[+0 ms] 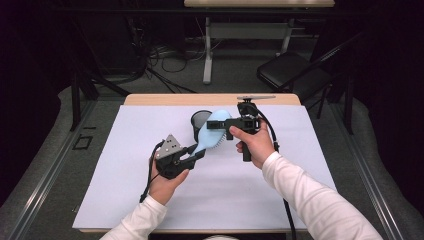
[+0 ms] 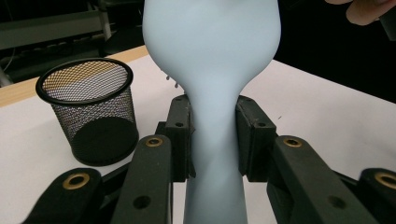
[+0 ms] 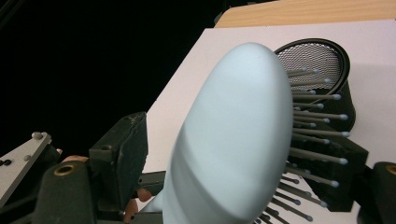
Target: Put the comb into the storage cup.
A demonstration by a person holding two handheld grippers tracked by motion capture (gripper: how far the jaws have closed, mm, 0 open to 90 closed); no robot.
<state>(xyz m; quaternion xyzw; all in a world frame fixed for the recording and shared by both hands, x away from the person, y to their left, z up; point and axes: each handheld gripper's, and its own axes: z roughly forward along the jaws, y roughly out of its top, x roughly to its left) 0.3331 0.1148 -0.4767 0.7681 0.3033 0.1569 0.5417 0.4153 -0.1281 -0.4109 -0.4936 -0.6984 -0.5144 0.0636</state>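
Observation:
A light blue hairbrush (image 1: 212, 131) hangs above the white table between both grippers. My left gripper (image 1: 197, 150) is shut on its narrow handle (image 2: 212, 140), with a pad pressed against each side. My right gripper (image 1: 220, 125) comes in sideways around the brush head (image 3: 233, 140). One of its pads (image 3: 119, 154) stands a little off the smooth back. The other sits among the grey bristles (image 3: 317, 135). A black mesh cup (image 1: 200, 120) stands upright on the table just behind the brush; its open rim (image 3: 322, 60) faces up.
The white sheet (image 1: 150, 200) covers the wooden table, with free room to the left, right and front. Beyond the far edge are a black chair (image 1: 290, 70), a table leg (image 1: 207, 50) and cables on the floor.

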